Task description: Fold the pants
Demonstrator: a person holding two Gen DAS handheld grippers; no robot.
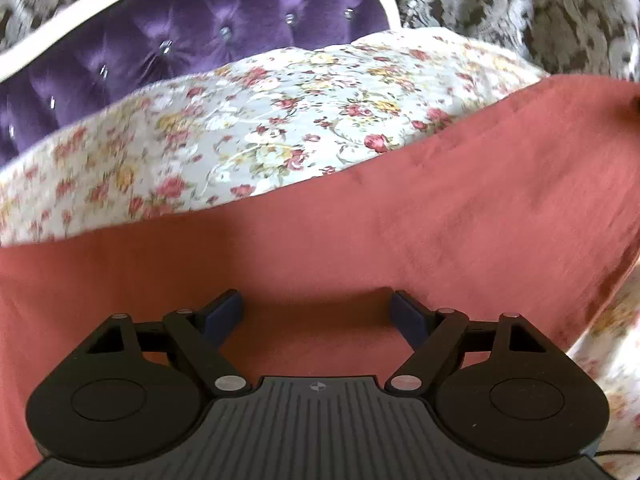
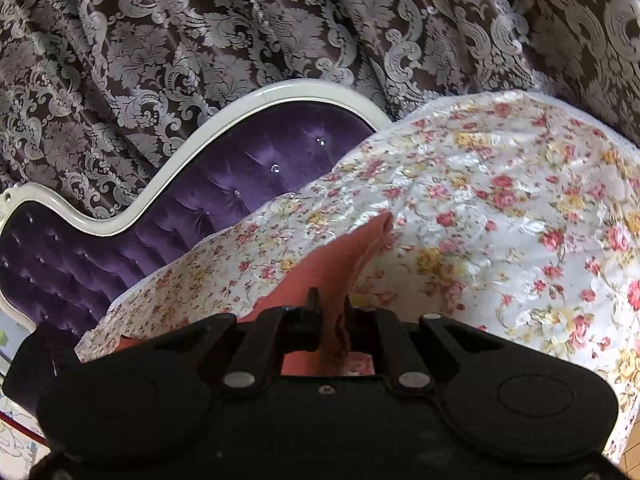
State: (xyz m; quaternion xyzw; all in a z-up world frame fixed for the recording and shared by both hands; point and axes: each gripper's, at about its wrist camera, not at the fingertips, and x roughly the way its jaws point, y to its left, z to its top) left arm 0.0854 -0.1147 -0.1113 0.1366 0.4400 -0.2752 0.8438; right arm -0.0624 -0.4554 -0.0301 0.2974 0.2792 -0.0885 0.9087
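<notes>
The pants are a salmon-red cloth spread across the flowered bedspread. In the left wrist view they fill the middle and lower frame. My left gripper is open, its blue pads wide apart just above the cloth, holding nothing. In the right wrist view my right gripper is shut on a bunched edge of the pants, which rises from the jaws in a narrow fold over the bedspread.
A purple tufted headboard with a white frame stands behind the bed; it also shows in the right wrist view. A brown damask curtain hangs behind it. The bed's edge drops off at the lower right.
</notes>
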